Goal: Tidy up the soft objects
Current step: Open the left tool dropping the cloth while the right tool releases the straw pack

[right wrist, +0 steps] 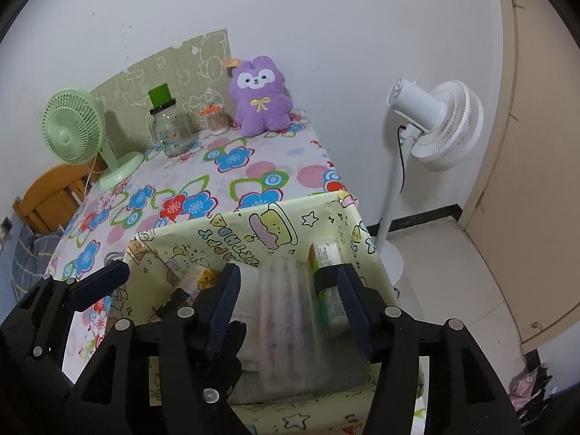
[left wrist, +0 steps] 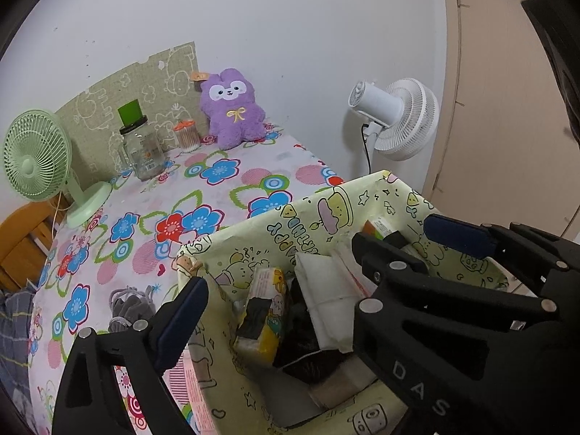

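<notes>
A pale yellow cartoon-print storage box [left wrist: 275, 217] [right wrist: 319, 214] stands at the near right edge of the flowered table. It holds soft packs: a yellow tissue pack [left wrist: 261, 315], white packs [left wrist: 326, 301] and a clear-wrapped pack [right wrist: 286, 308]. My left gripper [left wrist: 315, 253] is open, its jaws spanning the box's left wall. My right gripper [right wrist: 288, 290] is open over the box, astride the clear-wrapped pack. A purple plush bunny [left wrist: 232, 108] [right wrist: 261, 98] sits at the table's far end. A grey drawstring pouch [left wrist: 130, 306] lies on the table left of the box.
A green desk fan [left wrist: 40, 159] [right wrist: 76, 130], a glass jar with a green top [left wrist: 141, 148] [right wrist: 168, 127] and a cotton-swab tub [left wrist: 186, 136] stand at the back. A white floor fan [right wrist: 435, 123] stands right of the table. A wooden chair [right wrist: 47, 199] is left.
</notes>
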The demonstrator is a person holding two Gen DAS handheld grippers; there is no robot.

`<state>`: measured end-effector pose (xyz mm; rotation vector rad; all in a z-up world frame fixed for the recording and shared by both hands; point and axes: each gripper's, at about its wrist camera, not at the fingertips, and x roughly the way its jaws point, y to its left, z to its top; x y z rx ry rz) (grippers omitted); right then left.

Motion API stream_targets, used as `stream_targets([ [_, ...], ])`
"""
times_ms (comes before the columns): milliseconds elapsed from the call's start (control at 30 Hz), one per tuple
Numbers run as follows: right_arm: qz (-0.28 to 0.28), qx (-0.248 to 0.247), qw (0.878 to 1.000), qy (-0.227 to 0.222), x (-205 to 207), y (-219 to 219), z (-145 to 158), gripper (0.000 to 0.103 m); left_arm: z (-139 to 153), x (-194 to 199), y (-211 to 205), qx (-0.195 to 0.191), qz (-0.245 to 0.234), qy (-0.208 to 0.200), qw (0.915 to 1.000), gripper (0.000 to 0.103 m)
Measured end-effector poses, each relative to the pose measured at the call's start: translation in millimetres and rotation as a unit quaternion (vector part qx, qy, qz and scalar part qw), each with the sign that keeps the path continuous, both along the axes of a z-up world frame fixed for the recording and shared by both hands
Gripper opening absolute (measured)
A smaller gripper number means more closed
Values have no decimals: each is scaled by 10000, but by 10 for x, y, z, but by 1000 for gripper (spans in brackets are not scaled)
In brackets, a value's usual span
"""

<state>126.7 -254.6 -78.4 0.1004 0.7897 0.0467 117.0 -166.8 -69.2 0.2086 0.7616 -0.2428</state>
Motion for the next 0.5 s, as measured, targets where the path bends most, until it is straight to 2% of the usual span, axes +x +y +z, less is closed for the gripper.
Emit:
stream_targets([
  [167, 7, -78, 10000, -42, -93, 39, 44, 62, 47, -81, 40, -9, 31, -72, 10000, 100],
  [233, 12, -116, 9999, -95, -135, 59, 74, 71, 67, -106, 66, -50, 32, -87, 9999, 101],
  [500, -22, -250, 9991, -330, -328, 147, 223, 86, 168, -242, 156, -116, 51, -222, 9997, 103],
])
